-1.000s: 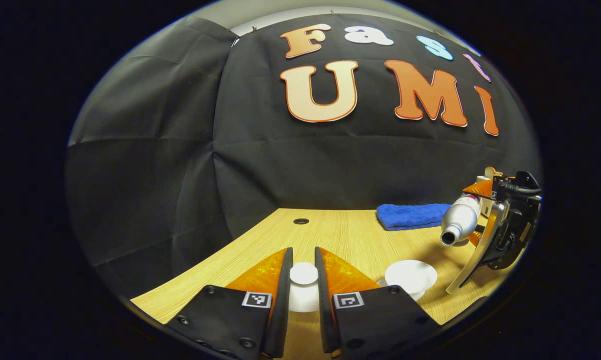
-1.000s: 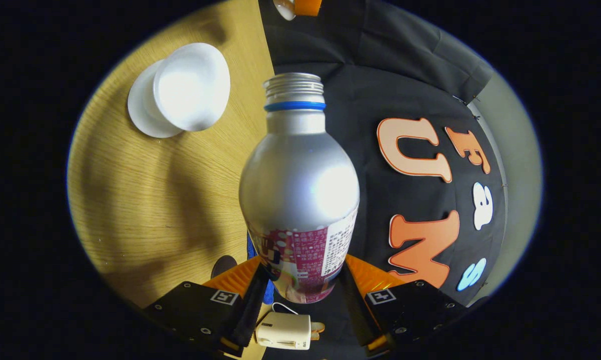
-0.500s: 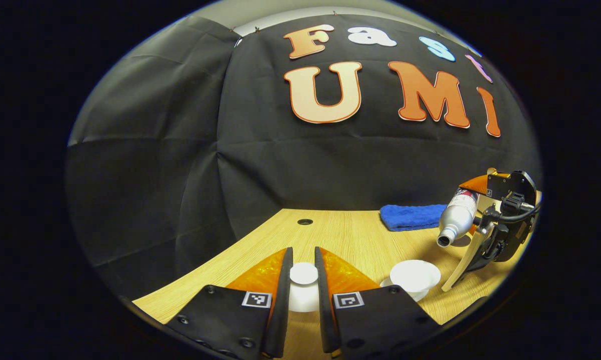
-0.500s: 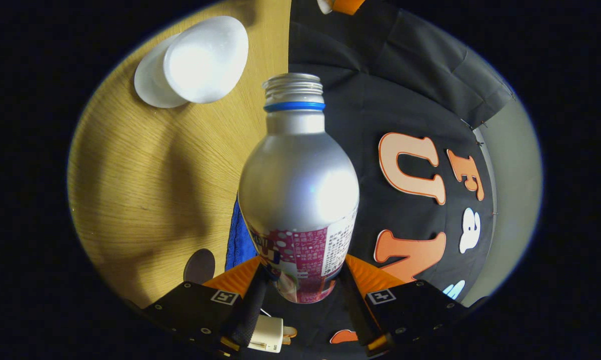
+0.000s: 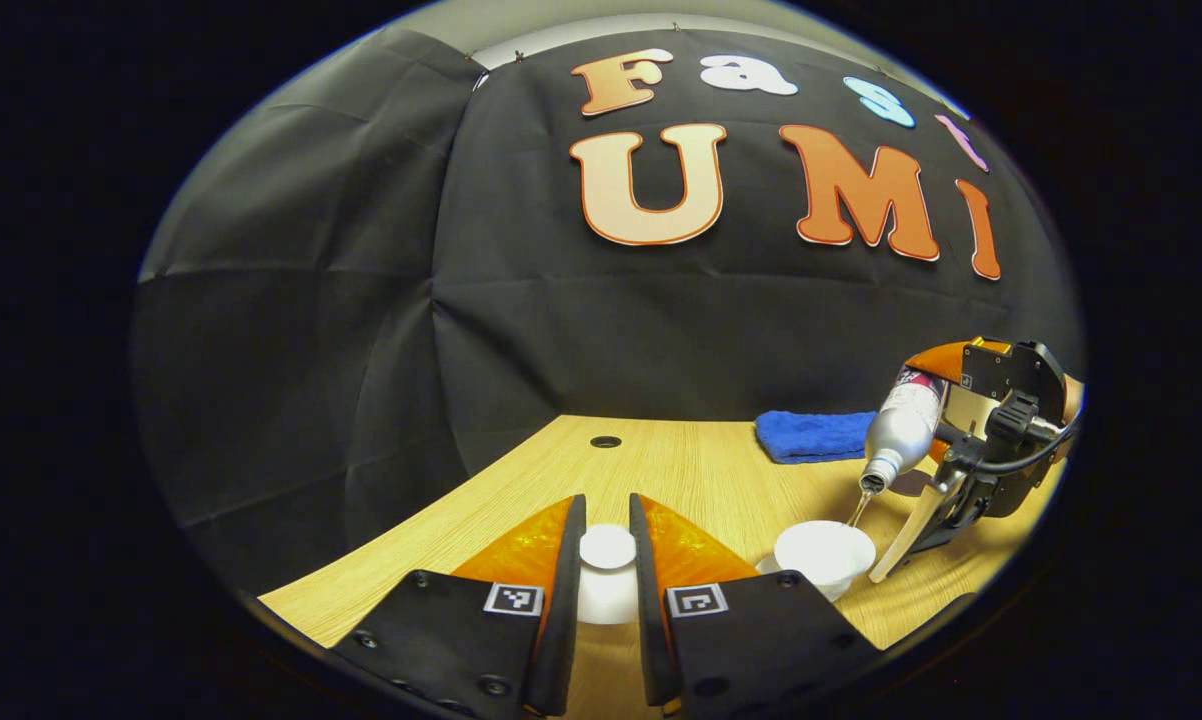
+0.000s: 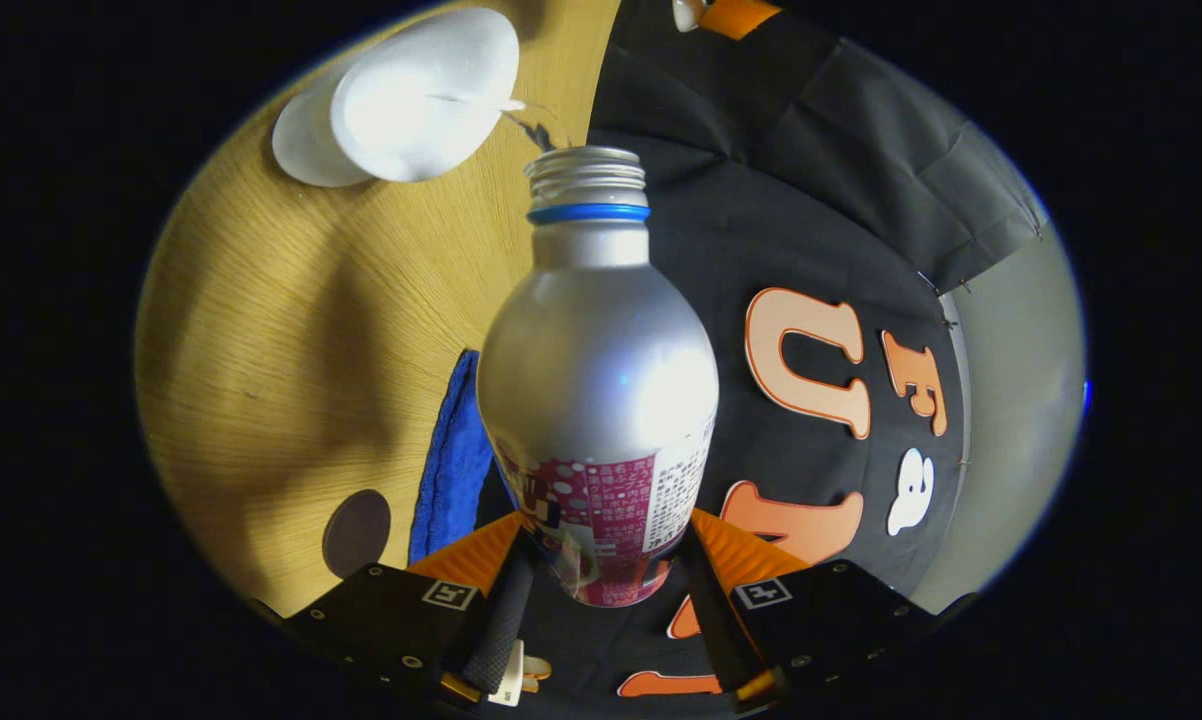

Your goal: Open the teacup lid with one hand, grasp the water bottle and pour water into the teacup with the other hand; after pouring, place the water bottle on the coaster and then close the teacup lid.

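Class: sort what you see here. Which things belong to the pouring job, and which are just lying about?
Job: water bottle, tilted in the right tongs; open teacup; teacup lid held in the left tongs; round coaster.

Lying about: blue cloth; hole in table.

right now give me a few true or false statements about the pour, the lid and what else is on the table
1. The right gripper holds the water bottle tipped toward the teacup. True.
2. No water has left the bottle. False: a thin stream falls from its mouth into the teacup.
3. The left gripper is shut on the teacup lid by its knob. True.
4. The bottle has its cap on. False: the threaded neck is bare.
5. A blue towel lies on the wooden table near the booth wall. True.
6. The bottle stands on the round dark coaster. False: the coaster is bare.
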A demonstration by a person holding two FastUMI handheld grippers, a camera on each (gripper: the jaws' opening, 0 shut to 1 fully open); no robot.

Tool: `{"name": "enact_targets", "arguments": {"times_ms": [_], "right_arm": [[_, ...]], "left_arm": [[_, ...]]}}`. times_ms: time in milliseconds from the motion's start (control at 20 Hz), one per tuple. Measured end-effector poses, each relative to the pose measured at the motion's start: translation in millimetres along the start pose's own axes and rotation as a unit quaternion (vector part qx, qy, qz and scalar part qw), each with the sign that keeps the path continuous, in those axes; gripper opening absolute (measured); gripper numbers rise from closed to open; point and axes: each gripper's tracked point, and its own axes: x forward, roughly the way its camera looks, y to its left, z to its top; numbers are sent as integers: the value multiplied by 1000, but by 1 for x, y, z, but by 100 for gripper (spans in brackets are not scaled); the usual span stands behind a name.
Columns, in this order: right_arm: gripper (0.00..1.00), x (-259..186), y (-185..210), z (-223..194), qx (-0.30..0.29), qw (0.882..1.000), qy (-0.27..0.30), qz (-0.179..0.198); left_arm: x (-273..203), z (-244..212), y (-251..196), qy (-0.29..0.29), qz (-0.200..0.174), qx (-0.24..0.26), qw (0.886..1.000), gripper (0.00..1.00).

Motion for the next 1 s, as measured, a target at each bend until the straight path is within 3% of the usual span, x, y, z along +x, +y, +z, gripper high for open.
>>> {"name": "enact_targets", "arguments": {"times_ms": [1000], "right_arm": [[78, 20, -60, -8, -57, 996, -22, -69]], "left_arm": [[-1, 4, -1, -6, -1, -5, 1000, 31]]}}
